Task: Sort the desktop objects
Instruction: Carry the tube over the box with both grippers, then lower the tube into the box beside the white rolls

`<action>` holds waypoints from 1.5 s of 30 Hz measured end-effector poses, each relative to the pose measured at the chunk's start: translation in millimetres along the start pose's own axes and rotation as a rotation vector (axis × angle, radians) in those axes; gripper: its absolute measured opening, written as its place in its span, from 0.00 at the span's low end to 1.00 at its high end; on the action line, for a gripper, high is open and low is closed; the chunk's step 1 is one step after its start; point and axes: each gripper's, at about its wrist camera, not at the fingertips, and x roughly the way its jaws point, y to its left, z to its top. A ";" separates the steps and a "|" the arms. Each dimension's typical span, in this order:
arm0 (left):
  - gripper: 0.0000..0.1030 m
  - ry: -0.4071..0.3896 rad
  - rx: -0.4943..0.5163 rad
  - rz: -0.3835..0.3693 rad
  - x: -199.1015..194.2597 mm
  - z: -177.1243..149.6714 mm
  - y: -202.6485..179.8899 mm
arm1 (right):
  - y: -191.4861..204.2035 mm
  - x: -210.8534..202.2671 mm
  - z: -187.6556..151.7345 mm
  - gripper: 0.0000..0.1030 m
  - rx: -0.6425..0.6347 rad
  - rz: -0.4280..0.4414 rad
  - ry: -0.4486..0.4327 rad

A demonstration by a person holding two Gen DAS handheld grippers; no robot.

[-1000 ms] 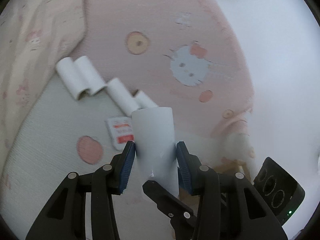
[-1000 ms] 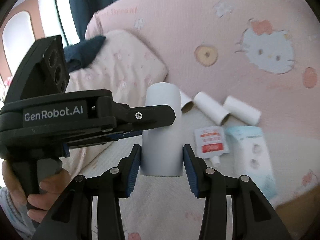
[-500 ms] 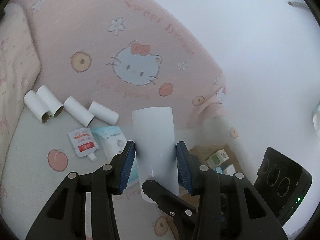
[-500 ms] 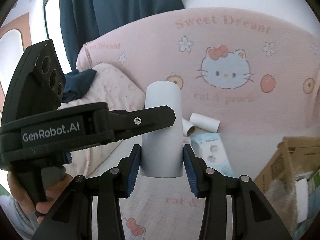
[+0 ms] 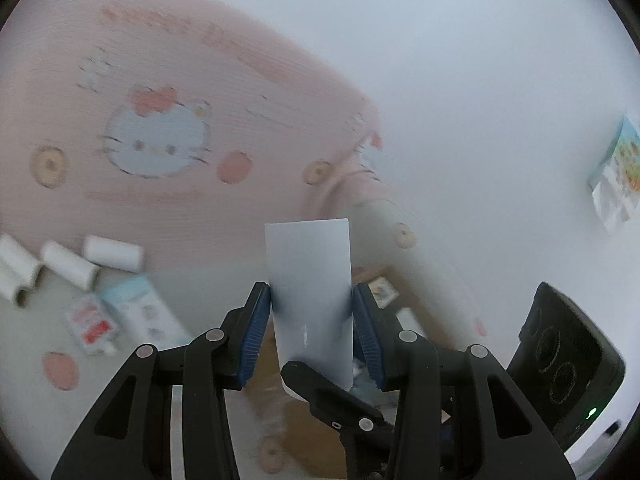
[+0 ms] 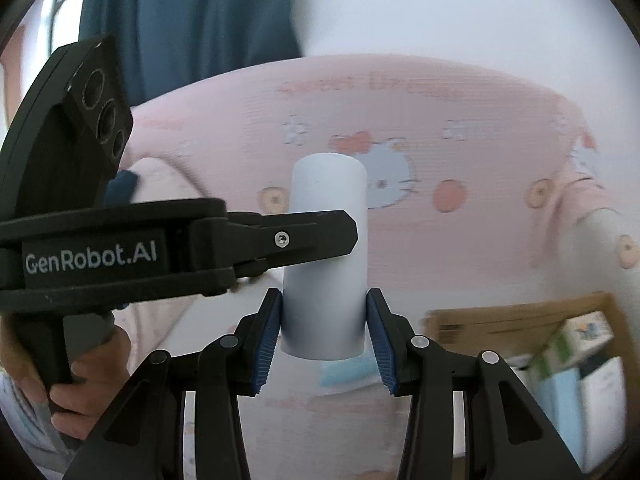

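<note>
Both grippers clamp one white cardboard tube (image 5: 310,292), held upright in the air. My left gripper (image 5: 311,332) is shut on its sides. My right gripper (image 6: 324,338) is shut on the same tube (image 6: 326,264), with the left gripper's finger (image 6: 308,232) crossing in front of it. Several more white tubes (image 5: 68,264) lie on the bed at the far left, beside a small red-and-white pouch (image 5: 92,324) and a light blue packet (image 5: 140,312).
A pink Hello Kitty headboard (image 5: 160,120) rises behind the bed. An open cardboard box (image 6: 532,332) with cartons inside stands at the lower right, also partly seen below the tube in the left wrist view (image 5: 400,292). A dark blue curtain (image 6: 180,20) hangs behind.
Both grippers have carried the tube up and to the right, away from the tubes on the bed. The cardboard box has come into view at the right.
</note>
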 end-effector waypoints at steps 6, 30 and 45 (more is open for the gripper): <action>0.45 0.055 0.057 -0.050 34.5 9.5 -43.5 | -47.1 -19.0 10.8 0.39 -0.007 -0.066 0.027; 0.45 0.486 -0.169 0.019 197.4 -35.8 -62.2 | -180.4 -1.3 -44.2 0.39 0.228 -0.031 0.394; 0.44 0.678 -0.236 0.277 257.1 -67.6 -33.8 | -197.1 36.4 -62.7 0.39 0.211 0.010 0.553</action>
